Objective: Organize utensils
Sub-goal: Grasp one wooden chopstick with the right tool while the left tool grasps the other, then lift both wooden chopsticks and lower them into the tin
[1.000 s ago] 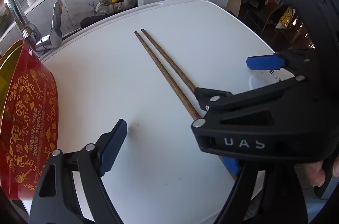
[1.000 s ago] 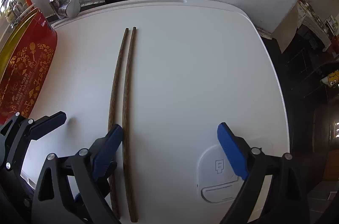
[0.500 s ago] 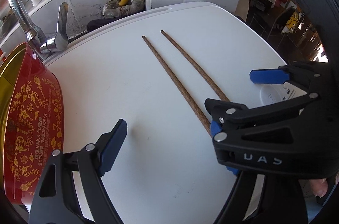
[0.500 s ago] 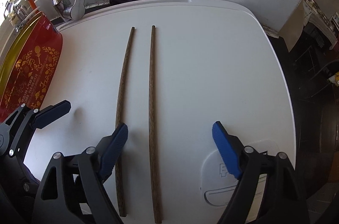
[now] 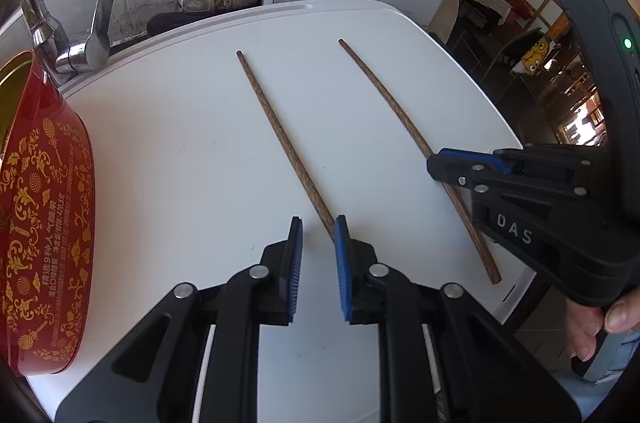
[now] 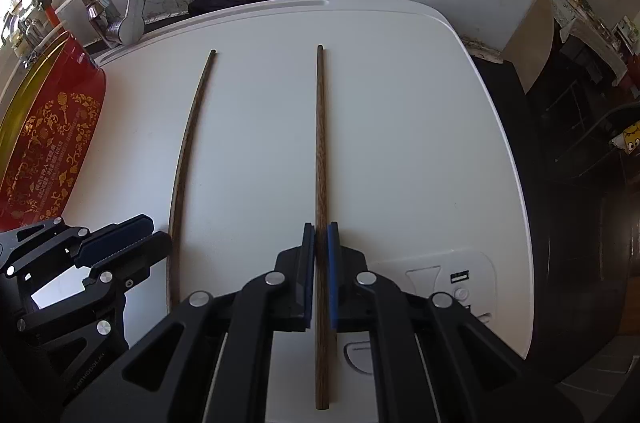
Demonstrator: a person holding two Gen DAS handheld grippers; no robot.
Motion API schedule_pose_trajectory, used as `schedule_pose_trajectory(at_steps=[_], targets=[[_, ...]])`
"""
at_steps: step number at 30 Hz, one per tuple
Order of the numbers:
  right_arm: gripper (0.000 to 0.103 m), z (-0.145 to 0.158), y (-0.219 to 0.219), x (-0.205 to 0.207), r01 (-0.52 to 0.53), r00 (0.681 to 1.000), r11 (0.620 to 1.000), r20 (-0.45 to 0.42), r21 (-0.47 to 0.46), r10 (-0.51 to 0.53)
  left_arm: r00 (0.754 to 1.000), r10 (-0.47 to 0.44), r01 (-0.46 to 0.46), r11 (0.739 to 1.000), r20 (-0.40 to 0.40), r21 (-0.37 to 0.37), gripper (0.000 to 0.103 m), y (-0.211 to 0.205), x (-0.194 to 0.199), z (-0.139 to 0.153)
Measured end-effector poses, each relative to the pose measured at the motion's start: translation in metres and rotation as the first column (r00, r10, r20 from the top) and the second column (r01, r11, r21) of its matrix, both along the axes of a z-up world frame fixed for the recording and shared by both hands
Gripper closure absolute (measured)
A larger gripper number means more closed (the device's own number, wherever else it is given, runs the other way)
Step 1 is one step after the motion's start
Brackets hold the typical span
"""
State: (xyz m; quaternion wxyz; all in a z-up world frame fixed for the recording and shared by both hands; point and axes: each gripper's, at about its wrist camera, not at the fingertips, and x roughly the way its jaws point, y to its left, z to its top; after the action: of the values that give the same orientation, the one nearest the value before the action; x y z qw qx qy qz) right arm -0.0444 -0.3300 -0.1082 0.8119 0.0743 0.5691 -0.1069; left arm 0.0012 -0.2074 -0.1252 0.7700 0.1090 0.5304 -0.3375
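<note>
While both tilt steeply down, the right hand-held gripper (image 6: 321,235) clamps one chopstick (image 6: 320,143). The left hand-held gripper (image 5: 318,227), jaws just closing, apparently touches the other chopstick (image 5: 280,131) without pinching it. White surface (image 5: 180,159) lies bare between them.

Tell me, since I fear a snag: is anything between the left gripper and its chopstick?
Nothing visible. The left gripper has just been closing its jaws; the left chopstick ends between them, beside one pad, on bare white top.

The right claw (image 6: 320,255) has just closed on one chopstick (image 6: 320,143), which points toward twelve o'clock. A second chopstick (image 6: 188,151) lies apart on the white surface (image 6: 420,143), at nine o'clock.
</note>
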Motion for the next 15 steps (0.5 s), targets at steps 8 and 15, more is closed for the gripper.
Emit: schedule_pose_trajectory(at_steps=[8,15], targets=[[0.096,0.002,-0.005,-0.004,0.01,1.0,0.999,0.015,0.042,-0.01,0.998,0.039,-0.038,0.999,0.048,-0.016,0.037,-0.003,0.003,0.016],[0.096,0.004,-0.009,-0.009,-0.001,1.0,0.999,0.02,0.043,0.001,0.996,0.054,-0.061,0.993,0.076,0.102,0.037,-0.019,0.009,-0.006]])
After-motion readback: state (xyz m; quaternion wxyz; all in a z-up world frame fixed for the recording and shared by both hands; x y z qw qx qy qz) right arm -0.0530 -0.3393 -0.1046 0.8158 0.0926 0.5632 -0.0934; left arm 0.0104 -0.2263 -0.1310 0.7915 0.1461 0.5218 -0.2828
